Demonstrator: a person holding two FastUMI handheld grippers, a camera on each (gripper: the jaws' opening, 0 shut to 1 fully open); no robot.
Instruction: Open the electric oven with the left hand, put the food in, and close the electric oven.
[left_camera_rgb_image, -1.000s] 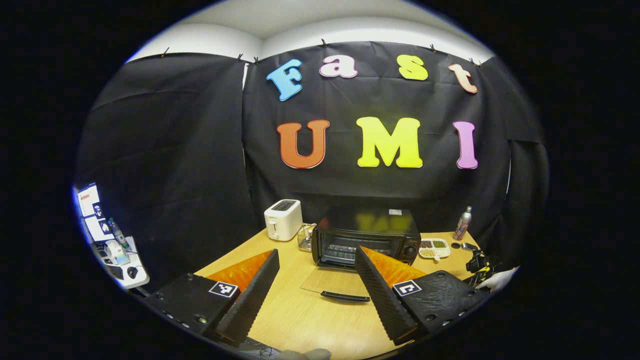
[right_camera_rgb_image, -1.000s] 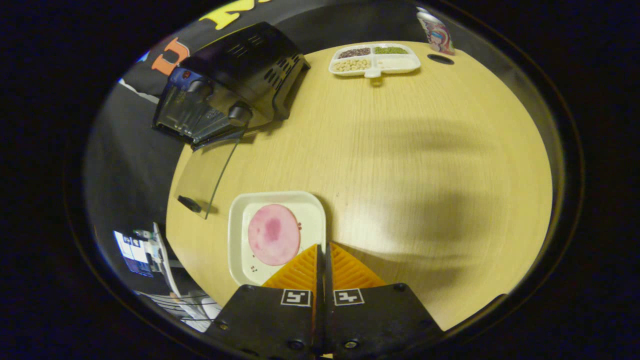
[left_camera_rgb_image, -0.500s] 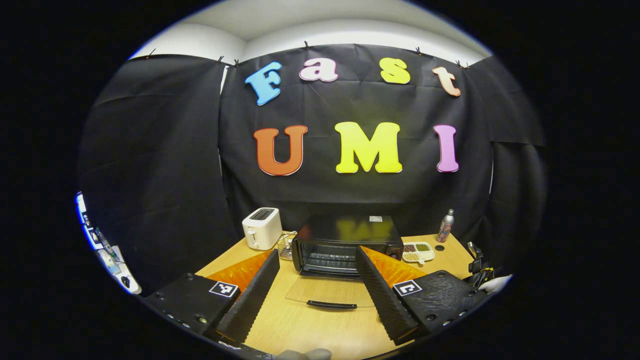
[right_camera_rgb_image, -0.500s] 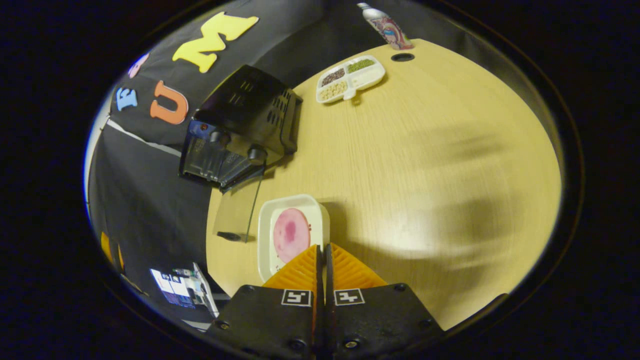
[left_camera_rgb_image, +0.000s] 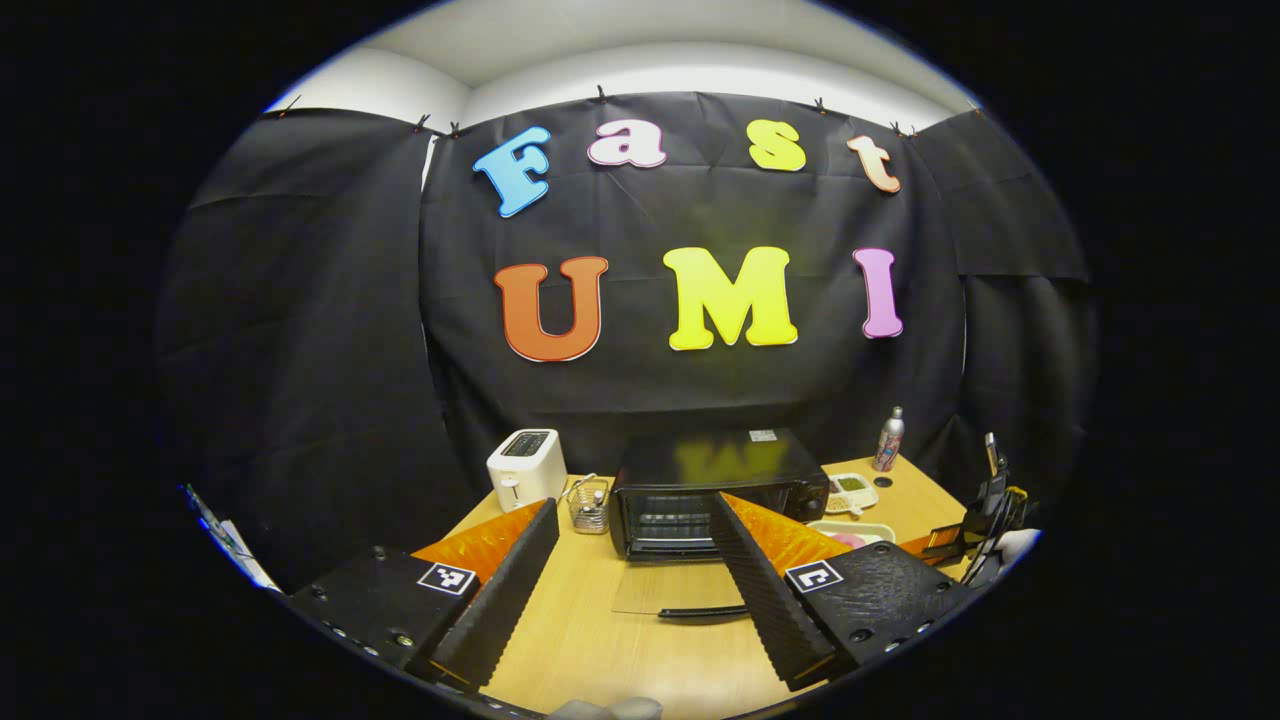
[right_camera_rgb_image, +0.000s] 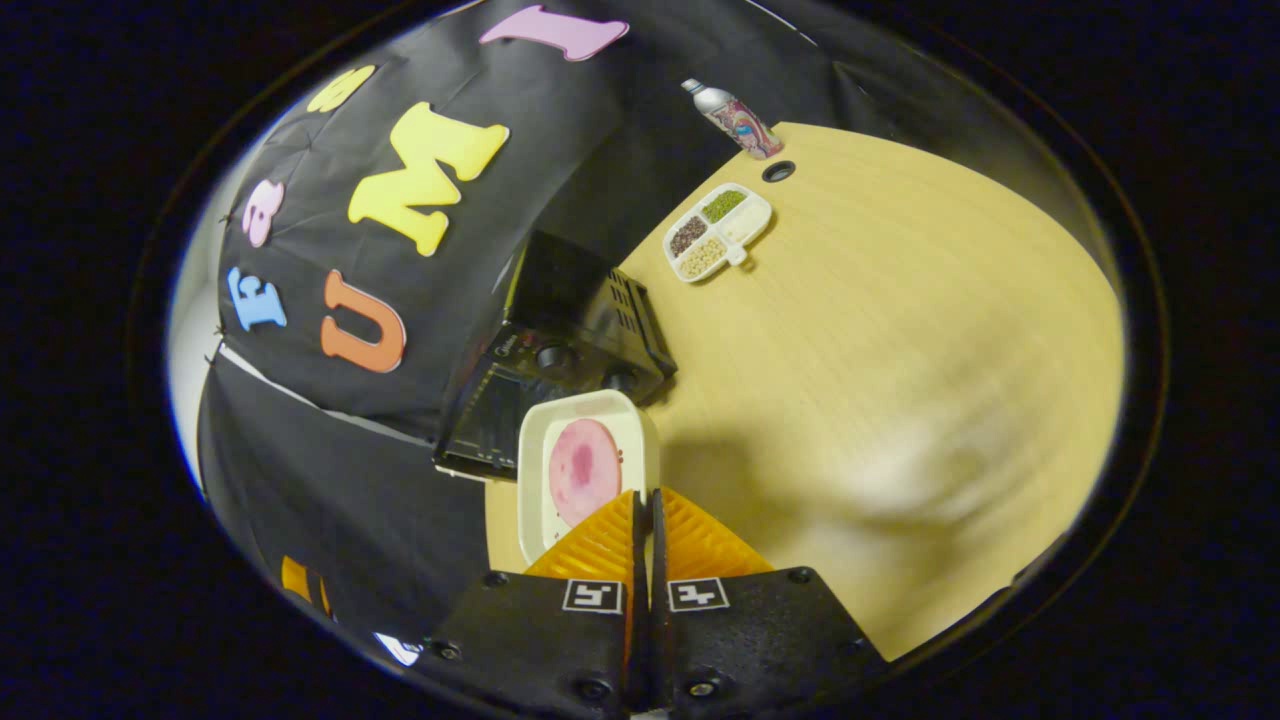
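Note:
The black electric oven (left_camera_rgb_image: 720, 485) stands at the back of the table, and its glass door (left_camera_rgb_image: 690, 598) lies folded down flat. My left gripper (left_camera_rgb_image: 630, 585) hangs open in front of the oven, holding nothing. My right gripper (right_camera_rgb_image: 645, 497) is shut on the near rim of a white tray (right_camera_rgb_image: 535, 470) that carries a round pink slice of food (right_camera_rgb_image: 583, 470). The tray is off the table, just in front of the oven (right_camera_rgb_image: 575, 335) and beside its opening. In the left gripper view the tray (left_camera_rgb_image: 870, 528) shows to the oven's right, with the right gripper (left_camera_rgb_image: 985, 515) behind it.
A white toaster (left_camera_rgb_image: 525, 468) and a wire utensil basket (left_camera_rgb_image: 590, 503) stand left of the oven. A divided dish of beans (right_camera_rgb_image: 718, 232), a bottle (right_camera_rgb_image: 730, 105) and a round cable hole (right_camera_rgb_image: 778, 171) are at the table's far right. Bare wood lies right of the tray.
My right gripper has lifted the tray and swung it toward the oven's front. My left gripper has drawn back a little from the oven, still open.

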